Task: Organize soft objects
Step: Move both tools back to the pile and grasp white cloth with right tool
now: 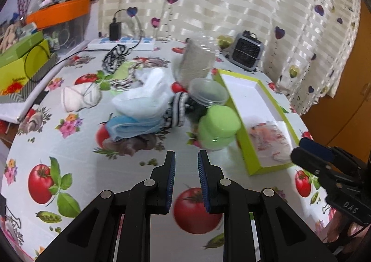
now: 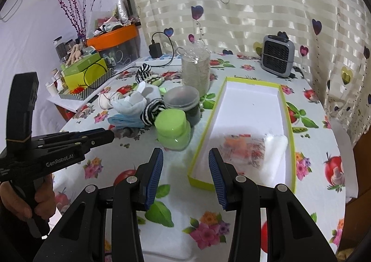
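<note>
Both my grippers hang empty over the tablecloth (image 1: 97, 169): my left gripper (image 1: 186, 157) has its jaws a little apart with nothing between them, and my right gripper (image 2: 185, 157) stands wider, also bare, just before the near end of the box (image 2: 245, 99). In that box lie a patterned cloth (image 2: 245, 148) and a white cloth (image 2: 276, 148). A blue mask (image 1: 134, 128), white sock (image 1: 148, 93) and striped sock (image 1: 177, 111) are heaped left of the green-lidded jar (image 1: 218, 127).
</note>
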`<state>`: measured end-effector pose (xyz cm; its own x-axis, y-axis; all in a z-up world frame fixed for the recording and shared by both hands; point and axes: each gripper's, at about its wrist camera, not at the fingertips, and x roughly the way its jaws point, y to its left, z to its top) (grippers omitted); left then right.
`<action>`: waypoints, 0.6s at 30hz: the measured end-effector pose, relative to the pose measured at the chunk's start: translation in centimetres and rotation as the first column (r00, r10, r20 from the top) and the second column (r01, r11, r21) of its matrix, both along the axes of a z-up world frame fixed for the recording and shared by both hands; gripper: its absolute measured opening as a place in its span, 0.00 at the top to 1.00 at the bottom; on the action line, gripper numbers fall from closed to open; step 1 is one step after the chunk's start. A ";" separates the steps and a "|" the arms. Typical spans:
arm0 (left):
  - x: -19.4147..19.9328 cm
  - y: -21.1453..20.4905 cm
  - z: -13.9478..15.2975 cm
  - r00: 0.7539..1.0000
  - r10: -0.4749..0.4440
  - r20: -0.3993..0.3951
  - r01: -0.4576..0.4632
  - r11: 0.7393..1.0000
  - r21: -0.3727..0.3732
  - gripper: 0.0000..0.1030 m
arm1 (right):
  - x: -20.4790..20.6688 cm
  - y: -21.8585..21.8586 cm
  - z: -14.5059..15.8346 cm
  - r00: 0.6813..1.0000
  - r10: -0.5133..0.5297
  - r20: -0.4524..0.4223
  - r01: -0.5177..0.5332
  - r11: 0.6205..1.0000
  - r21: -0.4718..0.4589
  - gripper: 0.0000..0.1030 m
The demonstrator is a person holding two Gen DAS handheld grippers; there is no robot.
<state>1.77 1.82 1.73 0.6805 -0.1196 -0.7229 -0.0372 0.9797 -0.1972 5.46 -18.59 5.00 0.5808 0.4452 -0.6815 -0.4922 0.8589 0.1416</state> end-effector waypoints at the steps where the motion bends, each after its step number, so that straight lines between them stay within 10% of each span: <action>1: 0.1 0.6 -0.1 1.000 0.012 -0.002 -0.012 1.000 -0.003 0.81 | 0.1 0.3 0.0 1.000 0.008 0.001 -0.008 1.000 0.003 0.59; 18: 2.3 6.9 -1.3 0.995 0.094 -0.041 -0.098 0.992 -0.082 0.71 | 2.1 7.3 0.3 0.981 0.191 0.027 -0.192 0.981 0.001 0.58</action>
